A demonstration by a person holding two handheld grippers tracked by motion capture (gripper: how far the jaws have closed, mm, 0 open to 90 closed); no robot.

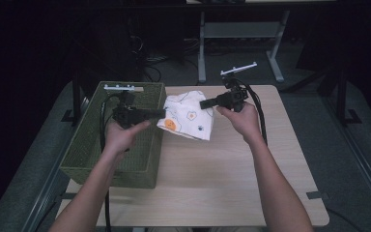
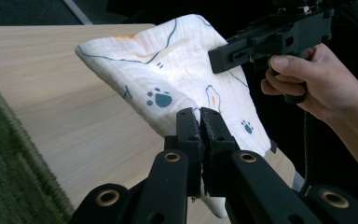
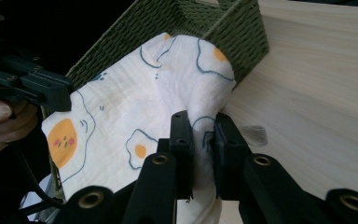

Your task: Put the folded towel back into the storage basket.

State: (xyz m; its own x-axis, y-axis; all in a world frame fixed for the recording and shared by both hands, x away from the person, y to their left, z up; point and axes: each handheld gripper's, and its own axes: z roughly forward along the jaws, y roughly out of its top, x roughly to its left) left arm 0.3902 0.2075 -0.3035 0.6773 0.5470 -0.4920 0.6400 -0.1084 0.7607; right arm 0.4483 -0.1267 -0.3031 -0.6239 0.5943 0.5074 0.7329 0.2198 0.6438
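White, crinkled cotton printed with fried eggs and small blue paw marks makes up the cloth (image 1: 187,115), which hangs in the air above the table, stretched between two hand-held grippers. Its weave looks soft and slightly puckered, with thin dark outlines round each orange yolk. The cloth sags into a loose pouch shape, its lower edge close to the tabletop just beside the basket.

The left gripper (image 1: 160,114) has its black jaws pressed tight on one edge of the fabric; in the left gripper view (image 2: 200,122) the two pads meet with only a fold of cloth pinched between them. The right gripper (image 1: 204,104) bites the opposite edge, and in the right gripper view (image 3: 200,128) a bunched ridge of cotton is squeezed between its pads. Each tool is matte black plastic and metal, angular, with brass-coloured pivots, and a cable trails from it. A bare hand (image 1: 121,136) wraps the left handle, another hand (image 1: 243,121) the right.

Next to the cloth stands a basket (image 1: 96,145) of olive-green woven cord, rectangular, with a coarse ribbed texture and straight walls. It sits on the left part of the table (image 1: 232,179), a pale wood-grain top with rounded corners and a smooth finish.

Around it the room is dim: grey floor, dark shapes, and a light metal frame (image 1: 241,34) standing behind the table.
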